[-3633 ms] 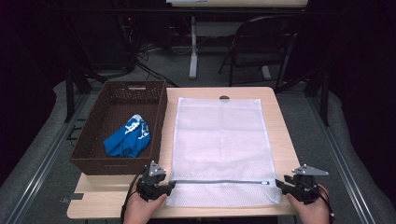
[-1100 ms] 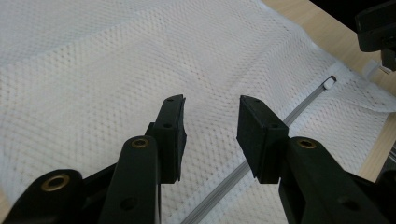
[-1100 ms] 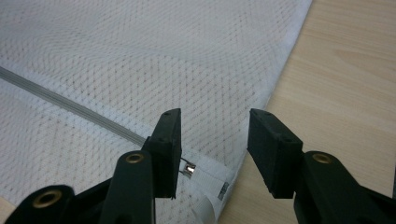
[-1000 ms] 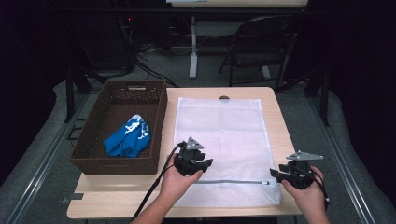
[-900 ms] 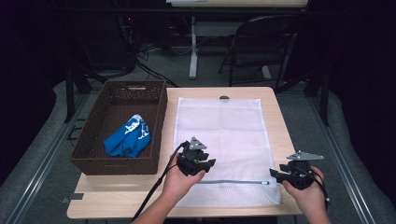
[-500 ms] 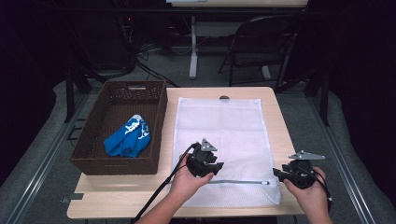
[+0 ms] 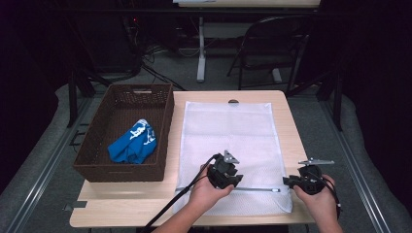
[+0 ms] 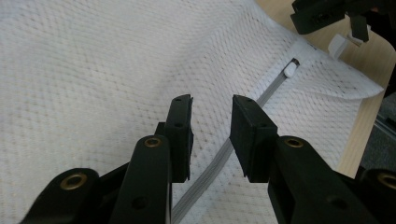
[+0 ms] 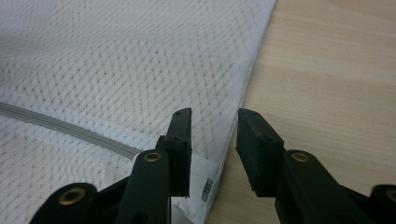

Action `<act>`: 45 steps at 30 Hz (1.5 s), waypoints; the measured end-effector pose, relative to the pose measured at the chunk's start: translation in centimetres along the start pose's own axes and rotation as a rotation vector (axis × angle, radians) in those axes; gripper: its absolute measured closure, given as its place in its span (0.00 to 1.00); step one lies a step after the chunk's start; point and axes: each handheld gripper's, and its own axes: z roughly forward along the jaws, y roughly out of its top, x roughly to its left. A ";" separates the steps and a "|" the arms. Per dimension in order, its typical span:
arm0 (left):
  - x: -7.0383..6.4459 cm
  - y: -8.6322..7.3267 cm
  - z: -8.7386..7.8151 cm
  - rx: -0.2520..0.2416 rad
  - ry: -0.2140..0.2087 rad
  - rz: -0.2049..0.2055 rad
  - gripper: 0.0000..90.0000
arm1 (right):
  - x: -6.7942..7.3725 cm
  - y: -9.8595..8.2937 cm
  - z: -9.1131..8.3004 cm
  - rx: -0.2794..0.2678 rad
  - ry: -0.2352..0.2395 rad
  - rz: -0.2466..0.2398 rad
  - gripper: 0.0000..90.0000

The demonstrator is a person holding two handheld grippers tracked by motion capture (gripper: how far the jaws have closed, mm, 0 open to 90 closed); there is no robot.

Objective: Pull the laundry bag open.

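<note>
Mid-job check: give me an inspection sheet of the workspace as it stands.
Surface: wooden table, bare at its near left.
Job's things: white mesh bag lying flat; grey zipper across its near end, white pull at the right end.
Clutter: wicker basket at left, holding a blue cloth.
Grippers: left gripper open over the zipper; right gripper open at the bag's right edge.
Cables: black cable trails from the left gripper.
Surroundings: folding chair beyond the table.
</note>
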 end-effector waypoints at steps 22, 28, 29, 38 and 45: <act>-1.5 -0.7 3.3 0.044 -0.053 0.014 0.80 | -0.6 -0.5 1.4 0.054 0.046 0.068 0.78; -1.6 -0.7 3.6 0.050 -0.069 0.016 0.80 | -0.6 -0.3 1.2 0.045 0.035 0.052 0.92; -1.7 -0.7 3.7 0.052 -0.071 0.012 0.80 | -0.6 -0.3 1.2 0.046 0.034 0.050 0.94; -2.0 -0.6 4.1 0.049 -0.080 0.013 0.80 | -0.6 -0.1 0.6 0.030 0.036 0.041 1.00; -2.6 -0.2 4.7 0.045 -0.097 0.019 0.81 | -0.2 0.3 -0.4 -0.019 0.045 0.013 1.00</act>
